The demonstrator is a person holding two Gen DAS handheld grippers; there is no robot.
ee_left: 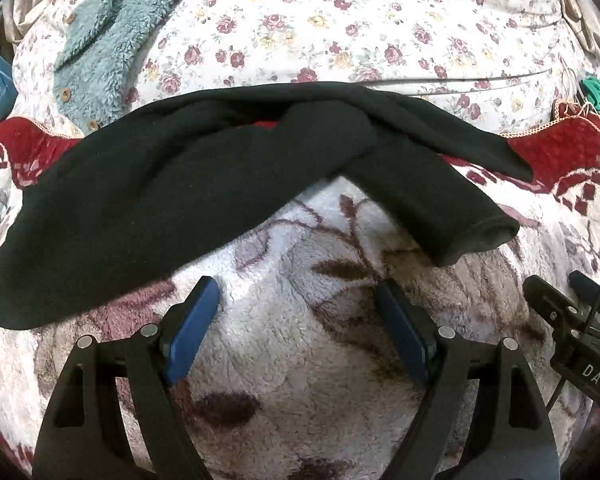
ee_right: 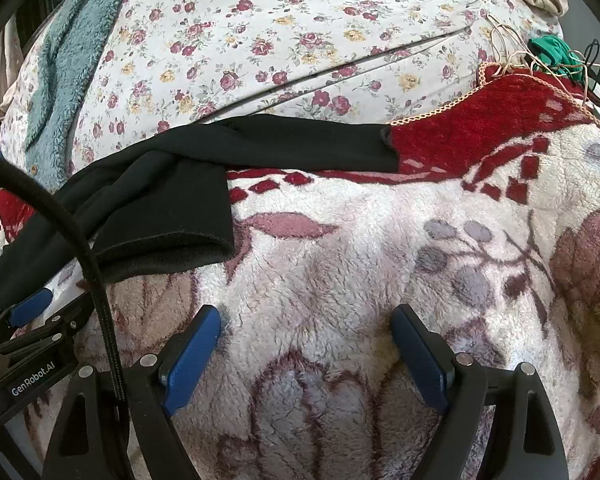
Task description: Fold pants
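Observation:
Black pants point(ee_left: 148, 188) lie twisted across a fluffy white and maroon blanket point(ee_left: 300, 320). One leg ends in a cuff point(ee_left: 480, 240) pointing toward me, the other leg point(ee_left: 460, 136) stretches right over the red border. My left gripper point(ee_left: 298, 292) hovers open just short of the pants, nothing between its blue pads. In the right wrist view the same pants point(ee_right: 160, 208) lie at left, with a cuff point(ee_right: 172, 252) nearest and the far leg point(ee_right: 300, 144) running right. My right gripper point(ee_right: 306, 320) is open over bare blanket point(ee_right: 340, 260), to the right of the cuff.
A teal fleece garment point(ee_left: 100, 40) with buttons lies at back left on a rose-print sheet point(ee_left: 340, 20). Green fabric and cords point(ee_right: 552, 56) sit at the far right edge. The other gripper point(ee_right: 28, 312) and its cable point(ee_right: 100, 280) show at left.

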